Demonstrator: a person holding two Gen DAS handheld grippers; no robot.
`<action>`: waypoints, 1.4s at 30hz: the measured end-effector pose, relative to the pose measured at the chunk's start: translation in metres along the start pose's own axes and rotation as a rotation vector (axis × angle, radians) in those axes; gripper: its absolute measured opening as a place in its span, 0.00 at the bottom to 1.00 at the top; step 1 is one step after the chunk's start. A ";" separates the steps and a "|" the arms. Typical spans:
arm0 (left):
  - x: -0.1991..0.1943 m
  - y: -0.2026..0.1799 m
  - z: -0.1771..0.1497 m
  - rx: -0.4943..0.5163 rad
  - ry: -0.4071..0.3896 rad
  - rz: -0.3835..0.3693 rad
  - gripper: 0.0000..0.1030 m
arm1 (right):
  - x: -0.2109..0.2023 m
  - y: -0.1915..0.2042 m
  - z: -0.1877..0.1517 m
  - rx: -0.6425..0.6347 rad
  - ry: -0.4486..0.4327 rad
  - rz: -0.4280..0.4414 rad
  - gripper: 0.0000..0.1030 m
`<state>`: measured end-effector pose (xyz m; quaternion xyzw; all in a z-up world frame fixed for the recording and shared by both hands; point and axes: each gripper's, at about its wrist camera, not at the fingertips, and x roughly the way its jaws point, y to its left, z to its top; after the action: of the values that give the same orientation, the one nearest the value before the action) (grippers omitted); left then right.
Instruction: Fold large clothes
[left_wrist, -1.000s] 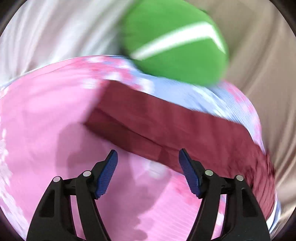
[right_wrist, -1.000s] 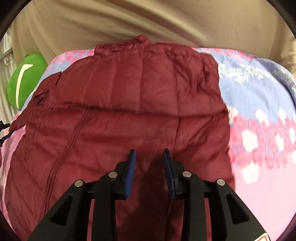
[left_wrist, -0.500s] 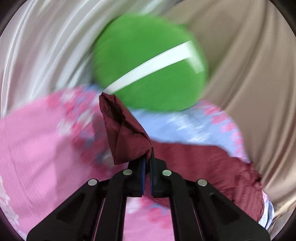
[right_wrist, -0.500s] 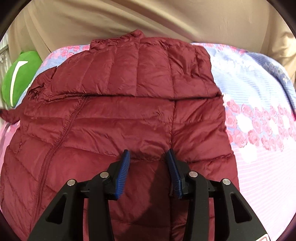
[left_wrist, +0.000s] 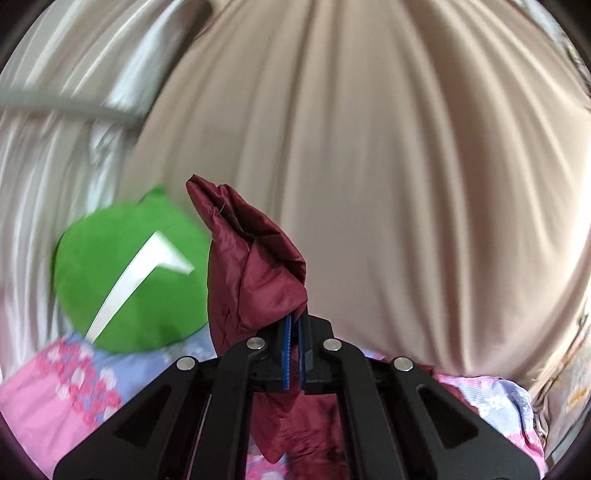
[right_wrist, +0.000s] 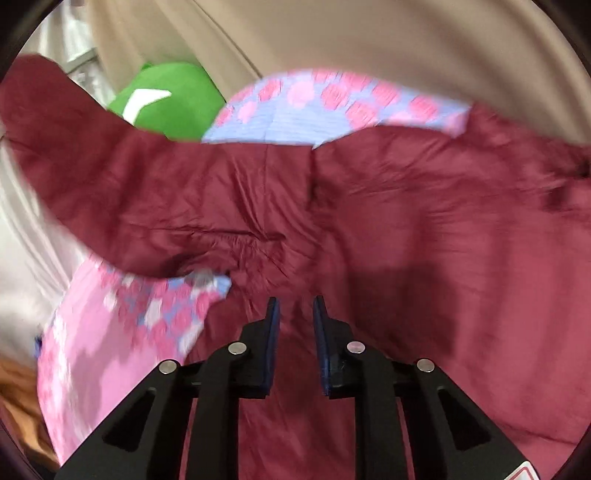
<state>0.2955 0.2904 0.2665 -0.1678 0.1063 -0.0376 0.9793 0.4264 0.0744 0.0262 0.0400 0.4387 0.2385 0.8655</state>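
A maroon puffer jacket (right_wrist: 406, 221) lies spread on the bed. My left gripper (left_wrist: 294, 321) is shut on the end of its sleeve (left_wrist: 255, 273) and holds it up in the air, the cuff standing above the pads. In the right wrist view the same sleeve (right_wrist: 74, 129) stretches up to the upper left. My right gripper (right_wrist: 295, 306) hovers over the jacket near the armpit folds; its jaws are closing with a narrow gap left. I see no fabric pinched between them.
A pink and blue flowered bedsheet (right_wrist: 110, 350) covers the bed under the jacket. A green plush cushion (left_wrist: 129, 273) with a white stripe sits at the bed's far left corner. Beige curtain (left_wrist: 369, 147) and white curtain (left_wrist: 44, 166) hang behind the bed.
My left gripper shut on the sleeve end and lifted it high off the bed. My right gripper swung left across the jacket to the armpit area, and its jaws narrowed.
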 end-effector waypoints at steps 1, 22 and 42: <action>-0.003 -0.009 0.006 0.012 -0.011 -0.017 0.01 | 0.013 0.001 0.001 0.018 0.017 0.018 0.14; 0.112 -0.289 -0.096 0.254 0.259 -0.444 0.01 | -0.119 -0.033 -0.161 -0.026 0.034 0.012 0.14; 0.151 -0.256 -0.299 0.109 0.646 -0.459 0.78 | -0.289 -0.189 -0.242 0.312 -0.301 -0.286 0.56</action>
<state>0.3672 -0.0627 0.0475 -0.1146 0.3664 -0.3119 0.8691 0.1648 -0.2559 0.0398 0.1457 0.3375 0.0346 0.9293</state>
